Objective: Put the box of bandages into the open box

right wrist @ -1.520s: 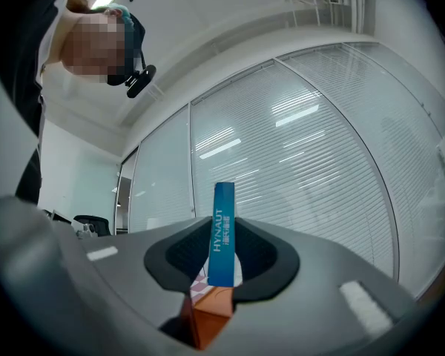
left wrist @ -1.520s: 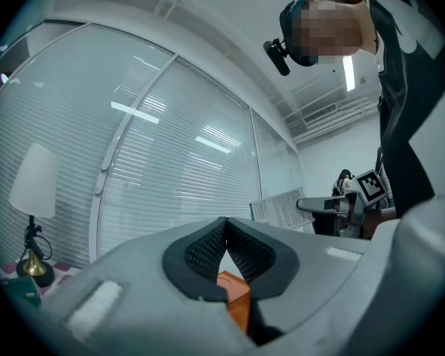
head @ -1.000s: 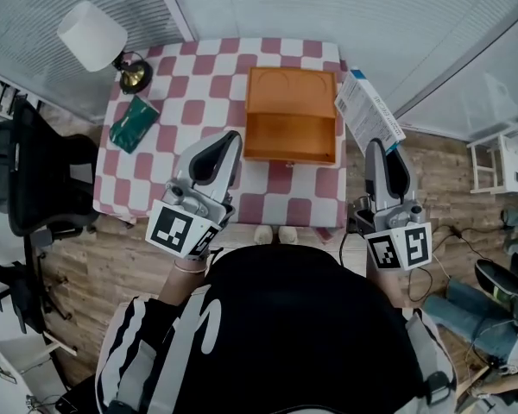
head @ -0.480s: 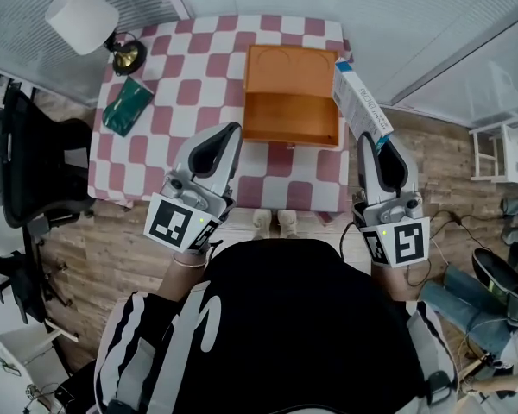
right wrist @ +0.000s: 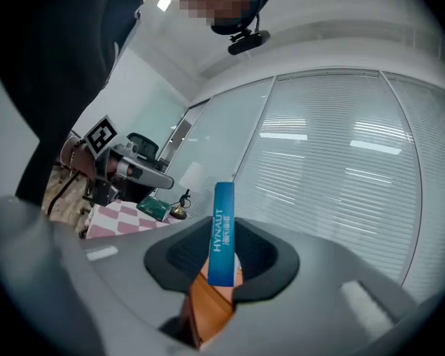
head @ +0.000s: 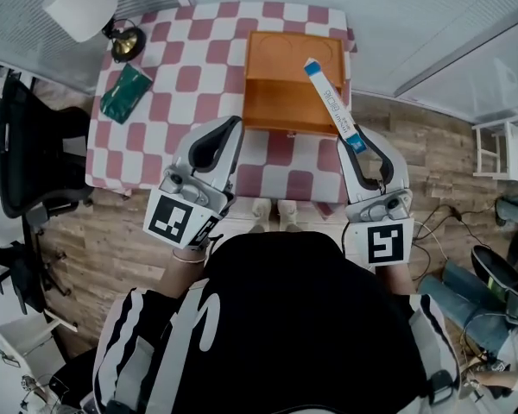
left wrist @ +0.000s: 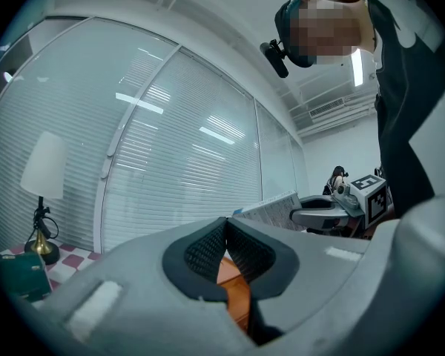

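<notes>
The bandage box (head: 331,104), white with a blue end, is edge-on and slants over the right side of the open orange box (head: 287,106) on the checked table. My right gripper (head: 360,149) is shut on its blue near end; in the right gripper view the blue edge (right wrist: 222,232) stands upright between the jaws, with the orange box (right wrist: 208,310) below. My left gripper (head: 222,141) hovers over the table's front edge, left of the orange box, its pads (left wrist: 224,251) pressed together with nothing between them.
A green packet (head: 125,92) lies at the table's left and a lamp (head: 82,9) stands at its far left corner. A black office chair (head: 22,145) sits left of the table. Glass walls with blinds close the far side.
The right gripper has swung left with the bandage box and rolled it from flat face to edge-on, from beside the table to over the orange box. The left gripper has hardly moved.
</notes>
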### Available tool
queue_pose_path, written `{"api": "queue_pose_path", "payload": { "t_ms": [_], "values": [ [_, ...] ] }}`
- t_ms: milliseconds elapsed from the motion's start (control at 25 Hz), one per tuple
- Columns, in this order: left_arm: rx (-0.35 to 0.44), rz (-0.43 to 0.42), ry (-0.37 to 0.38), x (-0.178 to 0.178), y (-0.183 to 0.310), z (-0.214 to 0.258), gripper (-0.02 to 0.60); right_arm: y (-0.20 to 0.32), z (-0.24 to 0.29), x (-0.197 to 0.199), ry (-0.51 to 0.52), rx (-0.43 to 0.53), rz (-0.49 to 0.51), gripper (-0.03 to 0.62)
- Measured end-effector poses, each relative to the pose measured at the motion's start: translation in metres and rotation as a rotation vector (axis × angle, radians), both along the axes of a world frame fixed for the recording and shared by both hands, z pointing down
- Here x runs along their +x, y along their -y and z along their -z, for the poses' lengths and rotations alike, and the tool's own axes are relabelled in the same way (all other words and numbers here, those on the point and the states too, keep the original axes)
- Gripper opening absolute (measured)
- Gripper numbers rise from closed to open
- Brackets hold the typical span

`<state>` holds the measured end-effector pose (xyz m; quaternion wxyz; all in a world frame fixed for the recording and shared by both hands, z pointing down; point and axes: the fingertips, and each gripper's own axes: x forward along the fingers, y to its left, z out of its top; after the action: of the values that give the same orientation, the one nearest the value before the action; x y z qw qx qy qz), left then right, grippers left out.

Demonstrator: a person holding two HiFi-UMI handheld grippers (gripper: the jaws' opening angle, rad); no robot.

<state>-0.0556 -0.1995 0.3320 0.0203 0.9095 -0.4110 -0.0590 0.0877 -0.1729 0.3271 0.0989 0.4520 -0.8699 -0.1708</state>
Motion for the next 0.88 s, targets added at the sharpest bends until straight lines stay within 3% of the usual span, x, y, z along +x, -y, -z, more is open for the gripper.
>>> {"api": "queue_pose_path", "payload": {
  "t_ms": [280,880],
  "values": [
    [-0.006,-0.008,0.023,0.002,-0.004,-0.006,0.000,-0.002,-0.030,-0.007,-0.151,-0.039,0.036,0.084],
    [-0.010,0.000,0.026,-0.002,0.001,-0.010,0.000,0.006,-0.088,-0.018,-0.538,-0.022,0.083,0.084]
  ]
}}
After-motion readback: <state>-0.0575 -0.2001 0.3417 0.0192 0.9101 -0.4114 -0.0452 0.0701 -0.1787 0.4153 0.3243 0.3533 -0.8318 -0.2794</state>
